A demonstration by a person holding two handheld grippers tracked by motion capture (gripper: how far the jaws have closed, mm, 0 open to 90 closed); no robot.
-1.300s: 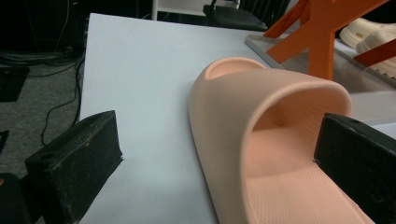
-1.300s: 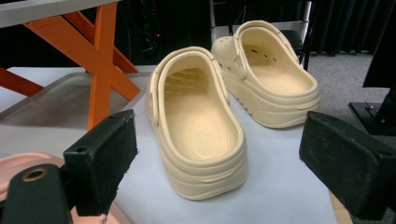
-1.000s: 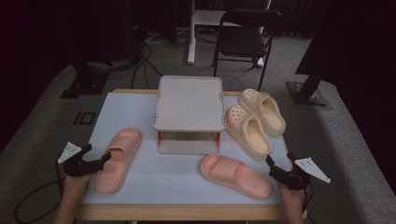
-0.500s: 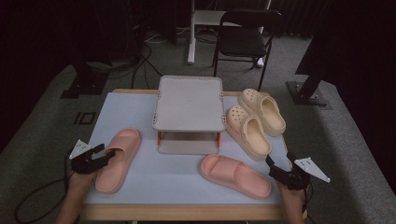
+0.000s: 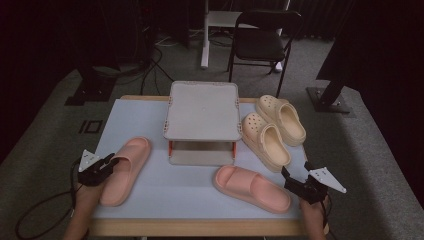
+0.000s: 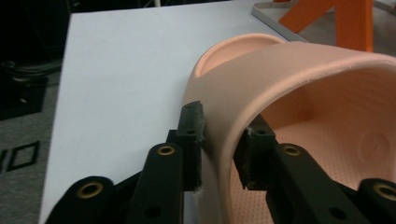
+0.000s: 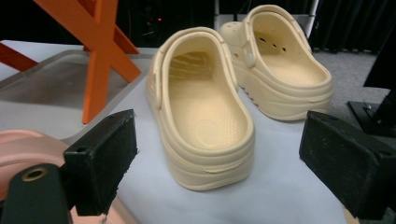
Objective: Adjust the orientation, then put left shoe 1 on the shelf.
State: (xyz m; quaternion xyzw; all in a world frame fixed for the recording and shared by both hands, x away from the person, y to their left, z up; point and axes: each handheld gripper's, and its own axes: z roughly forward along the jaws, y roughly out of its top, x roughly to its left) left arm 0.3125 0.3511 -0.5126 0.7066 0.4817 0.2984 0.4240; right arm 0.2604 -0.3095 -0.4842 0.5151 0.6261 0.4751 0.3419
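A pink slide (image 5: 125, 170) lies at the table's left front. My left gripper (image 5: 111, 161) sits at its left side; its jaws have just been closing. In the left gripper view the left gripper (image 6: 219, 149) pinches the edge of the slide's strap (image 6: 303, 93), one pad outside and one inside. The second pink slide (image 5: 252, 187) lies at the right front. Just right of its heel my right gripper (image 5: 285, 175) is open. In the right gripper view the right gripper (image 7: 224, 158) stands wide before a cream clog (image 7: 205, 112), with nothing between the pads.
A grey two-level rack (image 5: 202, 110) with orange legs (image 7: 100, 56) stands mid-table. Two cream clogs (image 5: 265, 142) (image 5: 282, 117) lie side by side to its right. The pale blue table (image 5: 190, 180) has bare room between the slides. A black chair (image 5: 262, 42) stands behind.
My left gripper moved right onto the pink slide's left edge and closed on its strap. The right gripper and the other shoes stayed put.
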